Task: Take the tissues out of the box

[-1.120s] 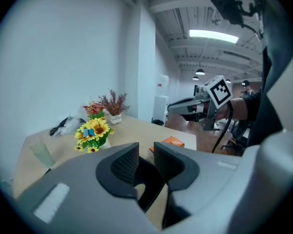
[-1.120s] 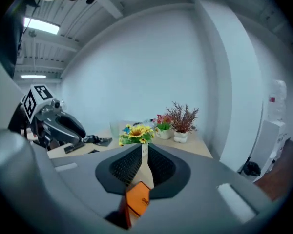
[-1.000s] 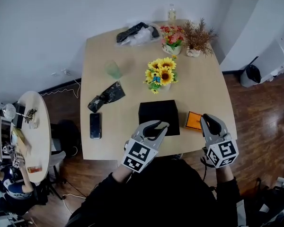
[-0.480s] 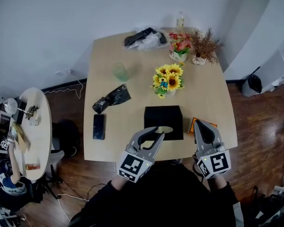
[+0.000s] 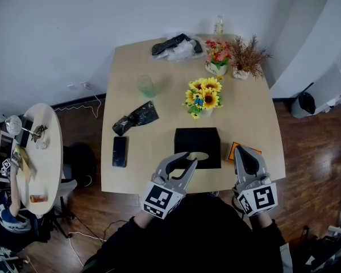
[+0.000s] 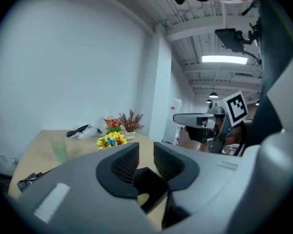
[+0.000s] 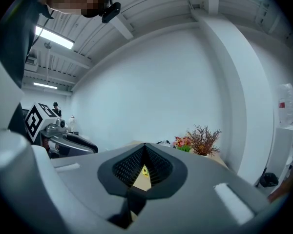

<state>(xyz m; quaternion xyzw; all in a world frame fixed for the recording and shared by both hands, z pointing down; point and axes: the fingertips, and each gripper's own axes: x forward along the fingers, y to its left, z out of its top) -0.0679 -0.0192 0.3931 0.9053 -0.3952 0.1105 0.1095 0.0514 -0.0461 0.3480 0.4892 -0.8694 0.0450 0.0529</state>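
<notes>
Well, my left gripper (image 5: 190, 160) hung over the near edge of the tabletop (image 5: 120, 98), its jaws drawn narrow with only a slim gap and nothing in it. My right gripper (image 5: 242, 151) was pinched fully together and empty, by the near right corner. The black tissue box (image 5: 196, 140) sat by the near edge, between the two, its oval slot towards me and my left tips just at its near side. An orange card (image 5: 233, 150) lay beside it, partly under my right gripper. A phone (image 5: 120, 151) and a crumpled black bag (image 5: 135, 117) lay towards the left edge, a green cup (image 5: 146, 86) further back, sunflowers (image 5: 203, 96) mid-table. Potted flowers (image 5: 217, 54) and a dried plant (image 5: 248, 56) stood at the far right corner. The wooden floor (image 5: 310, 152) met white walls, with a small round table (image 5: 47, 152) on my left.
</notes>
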